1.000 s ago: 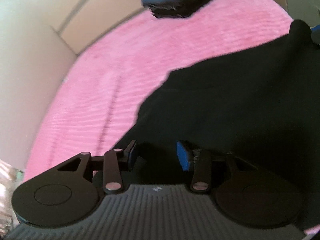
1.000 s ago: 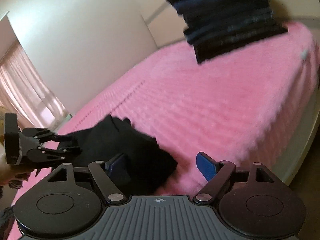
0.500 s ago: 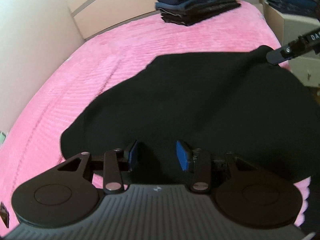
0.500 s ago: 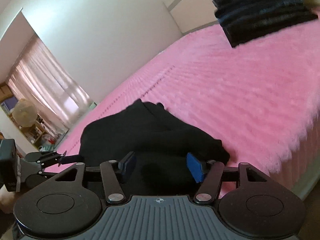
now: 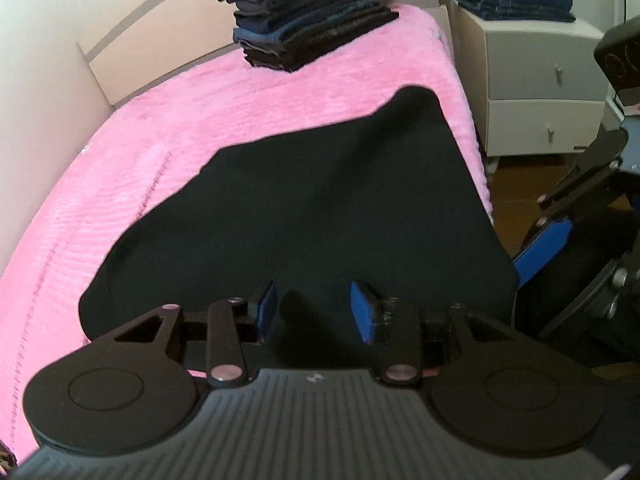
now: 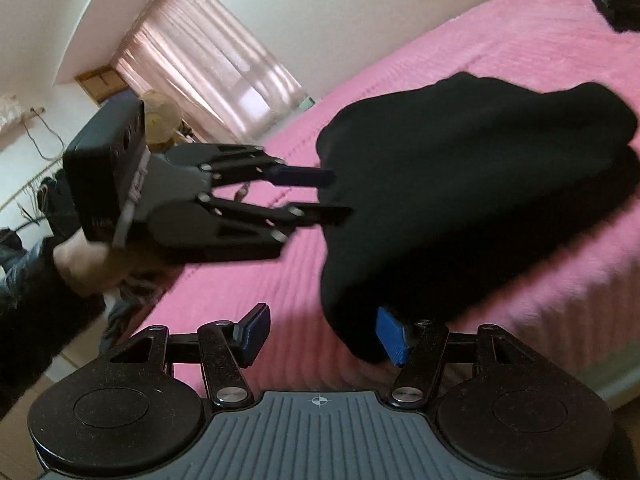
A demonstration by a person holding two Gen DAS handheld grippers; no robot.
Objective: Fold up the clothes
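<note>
Well, 1 black garment (image 5: 320, 200), 2 grippers seemingly open, 2 stacks.

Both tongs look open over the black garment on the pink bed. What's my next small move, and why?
Probably close the left tongs on the near edge of the black garment. Its blue pads are spread with the cloth lying right between them, and the garment sits rumpled on the pink bed. The right tongs are open too, at the garment's hanging corner.
</note>
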